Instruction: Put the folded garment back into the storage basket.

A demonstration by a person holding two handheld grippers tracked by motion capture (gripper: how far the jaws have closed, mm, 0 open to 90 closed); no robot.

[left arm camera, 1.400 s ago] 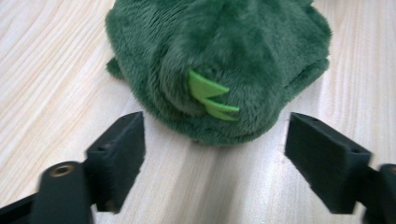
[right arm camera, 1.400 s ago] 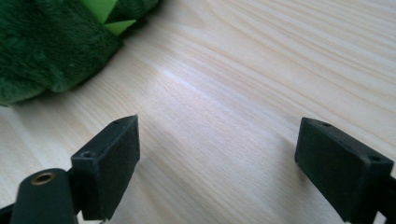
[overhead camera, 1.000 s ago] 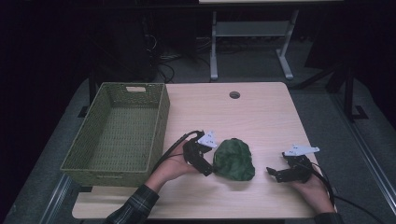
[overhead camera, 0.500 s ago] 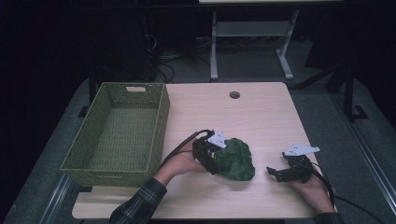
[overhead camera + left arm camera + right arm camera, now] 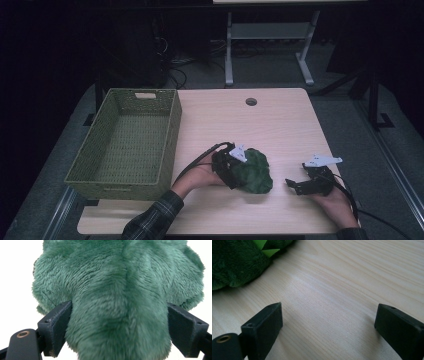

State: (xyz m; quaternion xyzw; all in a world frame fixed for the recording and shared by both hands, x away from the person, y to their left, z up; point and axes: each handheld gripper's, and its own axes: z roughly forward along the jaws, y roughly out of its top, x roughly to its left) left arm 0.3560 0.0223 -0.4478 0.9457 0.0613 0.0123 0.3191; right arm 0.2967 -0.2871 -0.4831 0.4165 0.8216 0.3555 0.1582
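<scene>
The green plush toy sits between the jaws of the left gripper, which press into a thick fold of fur. It looks soft, light and squashy, so a deep bite should hold. The right gripper rests with jaws wide on bare surface. Beyond the left jaws, the basket stands near, with open room between.

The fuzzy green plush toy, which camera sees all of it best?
The high view: the fuzzy green plush toy shows whole on the table. The left gripper view shows close-up fur; the right gripper view catches one edge.
</scene>
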